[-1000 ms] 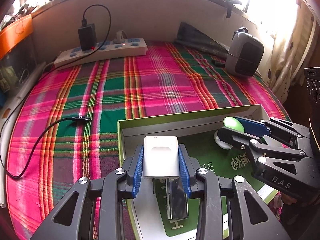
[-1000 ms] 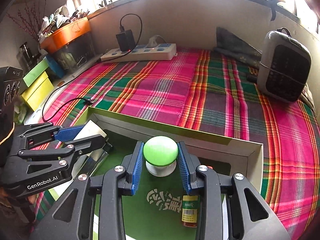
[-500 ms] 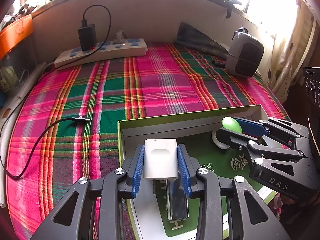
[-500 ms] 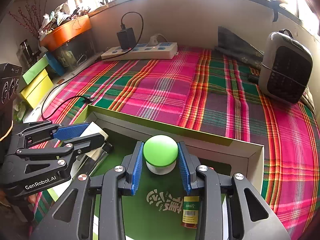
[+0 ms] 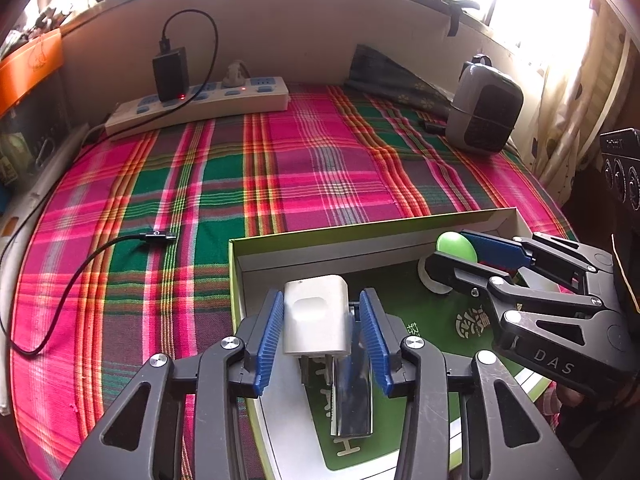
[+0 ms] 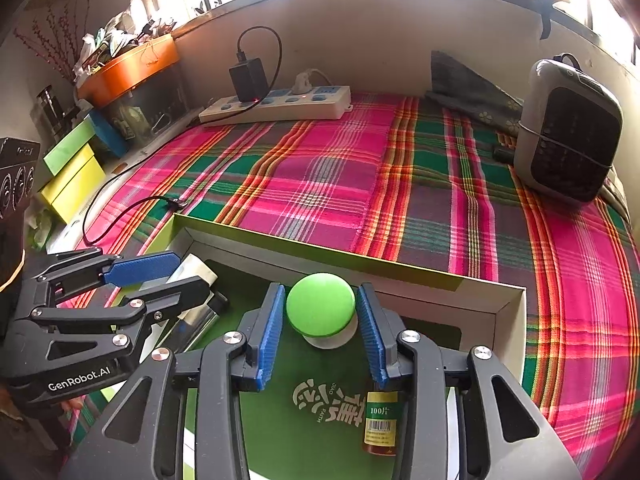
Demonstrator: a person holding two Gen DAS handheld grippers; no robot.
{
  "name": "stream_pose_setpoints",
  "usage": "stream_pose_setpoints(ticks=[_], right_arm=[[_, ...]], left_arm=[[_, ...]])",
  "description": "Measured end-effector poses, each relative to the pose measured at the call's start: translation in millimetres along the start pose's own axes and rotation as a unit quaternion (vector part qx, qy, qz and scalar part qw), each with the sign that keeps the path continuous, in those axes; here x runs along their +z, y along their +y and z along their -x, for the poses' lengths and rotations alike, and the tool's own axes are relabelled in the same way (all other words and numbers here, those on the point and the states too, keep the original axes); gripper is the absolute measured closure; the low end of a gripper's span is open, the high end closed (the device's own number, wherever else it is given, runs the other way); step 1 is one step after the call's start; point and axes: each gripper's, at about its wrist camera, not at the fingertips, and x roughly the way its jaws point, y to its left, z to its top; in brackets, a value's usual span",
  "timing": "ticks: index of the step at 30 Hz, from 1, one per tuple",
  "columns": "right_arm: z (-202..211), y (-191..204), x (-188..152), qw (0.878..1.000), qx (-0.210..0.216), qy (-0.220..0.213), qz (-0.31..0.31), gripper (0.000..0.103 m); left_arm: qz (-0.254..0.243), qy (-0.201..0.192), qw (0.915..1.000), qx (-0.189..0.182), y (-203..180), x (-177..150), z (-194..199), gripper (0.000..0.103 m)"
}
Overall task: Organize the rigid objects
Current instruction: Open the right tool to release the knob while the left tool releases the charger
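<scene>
Left wrist: left gripper [image 5: 322, 330] spread around white charger [image 5: 316, 318] inside the box [image 5: 360, 232] — possibly just released. Stiff, smooth, light; best pinched on flat sides.

Right wrist: right gripper [image 6: 320, 330] flanking green-capped jar [image 6: 322, 312] — pads barely apart.

Both tools are black plastic frames with triangular cut-outs and round silver screws at the joints. The left gripper [image 5: 322, 336] has ribbed blue pads [image 5: 269, 342] and white "GenRobot.AI" lettering on its side. The right gripper [image 6: 320, 334] has matching blue pads [image 6: 269, 338] and reads "DAS".
</scene>
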Motion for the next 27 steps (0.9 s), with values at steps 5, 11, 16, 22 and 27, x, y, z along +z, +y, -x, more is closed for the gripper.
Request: stream_pose_setpoints(ticks=[5,11,16,22,27], right_arm=[[2,-1,0,1.0,0.0,-0.003,-0.006,0.062],[10,1,-1,1.0,-0.002,-0.013,-0.007,0.061],[19,6,-2,1.0,-0.001,-0.02,-0.006,0.061],[34,15,-7,1.0,0.001,-0.031,-0.001,0.061],[48,20,-10,0.999,0.001,-0.042,-0.001,0.061]], left_arm=[[-0.003,-0.002,1.0,0.002,-2,-1,3,0.061],[-0.005,-0.007,0.9999,0.009,-3,-4,9,0.059],[-0.003,-0.014,0.9998,0.011,-4,-7,19,0.059],[-0.003,-0.023,0.9997,0.009,-9,-14,33,0.059],[-0.002,-0.034,0.9994,0.007,-11,-19,48,0.059]])
